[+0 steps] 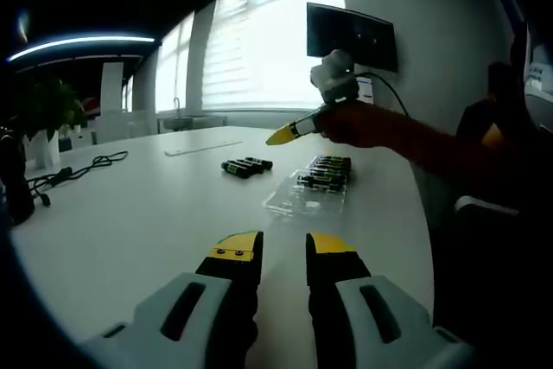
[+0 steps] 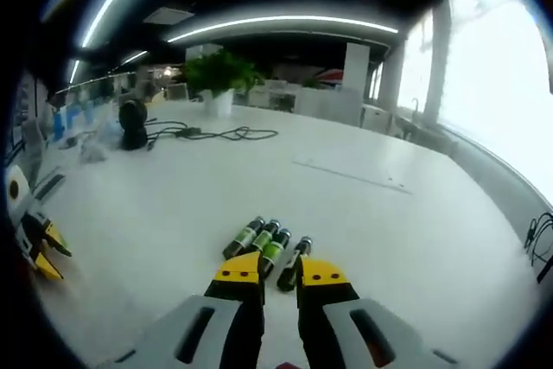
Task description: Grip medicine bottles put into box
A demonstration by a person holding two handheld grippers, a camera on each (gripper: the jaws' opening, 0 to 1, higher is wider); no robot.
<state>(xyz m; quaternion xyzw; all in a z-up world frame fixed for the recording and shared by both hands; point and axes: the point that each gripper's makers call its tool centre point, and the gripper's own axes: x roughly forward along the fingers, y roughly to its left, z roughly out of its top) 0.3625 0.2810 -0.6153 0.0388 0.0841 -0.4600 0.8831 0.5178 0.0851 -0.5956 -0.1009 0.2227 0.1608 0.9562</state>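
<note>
Four small bottles (image 2: 268, 250) lie loose on table (image 2: 173, 205), look light, slick, roll-prone; grab mid-body. Right gripper (image 2: 279, 275) slightly apart above them, left gripper (image 1: 283, 246) likewise, both empty. Clear box (image 1: 313, 186) nearby.

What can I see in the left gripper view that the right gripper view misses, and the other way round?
Left gripper view: the clear box with bottles already inside, a wall screen, and the right gripper held above the table, a hand on it.

Right gripper view: the four loose bottles close up, just ahead of its own jaws, plus a potted plant and the left gripper at the edge.

Both: the white table, the loose bottles, and a black cable.
</note>
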